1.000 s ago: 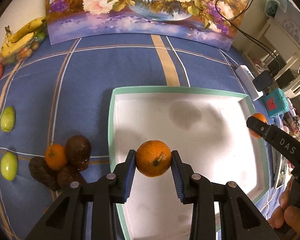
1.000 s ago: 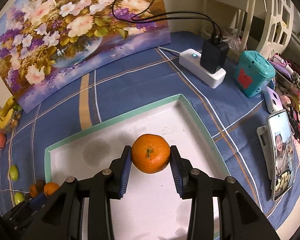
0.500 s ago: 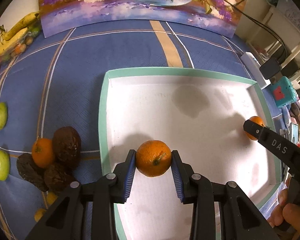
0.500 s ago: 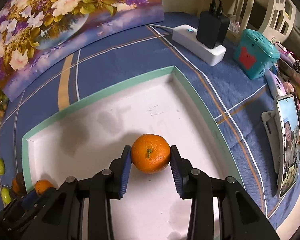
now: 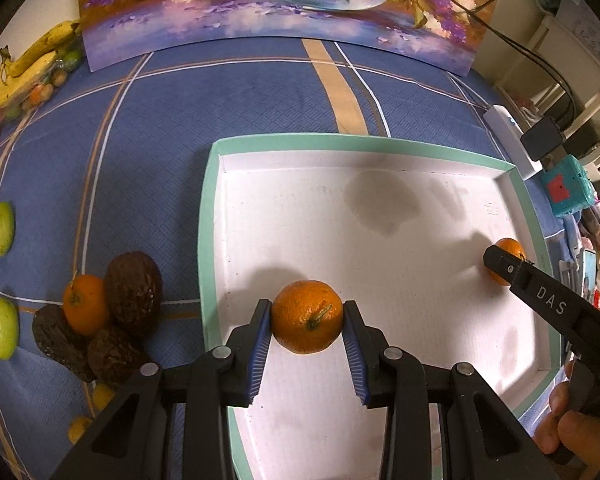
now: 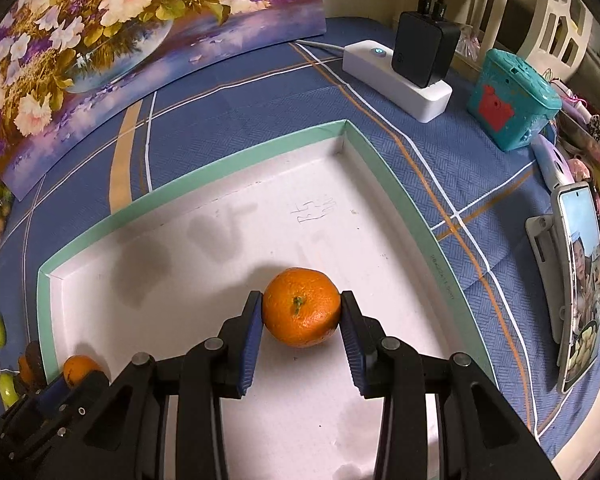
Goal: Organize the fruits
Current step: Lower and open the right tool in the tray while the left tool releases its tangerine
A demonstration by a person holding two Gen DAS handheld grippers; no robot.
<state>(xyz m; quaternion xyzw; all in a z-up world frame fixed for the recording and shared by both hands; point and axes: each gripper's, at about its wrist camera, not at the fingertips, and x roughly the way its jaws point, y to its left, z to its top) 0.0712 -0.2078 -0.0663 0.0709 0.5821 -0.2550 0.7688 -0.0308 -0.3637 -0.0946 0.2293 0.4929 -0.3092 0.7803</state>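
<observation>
The tray (image 5: 209, 216) lies on the counter (image 5: 219, 112), in front of the painting (image 5: 283, 4). Inside it, the left claw (image 5: 307, 332) grips one orange (image 5: 306, 322) near the left wall; the right claw (image 6: 302, 316) grips another orange (image 6: 302, 306) near the right wall. Left of the tray sits a fruit pile (image 5: 99, 312). The power strip (image 6: 396, 80) lies behind the tray's right corner.
</observation>
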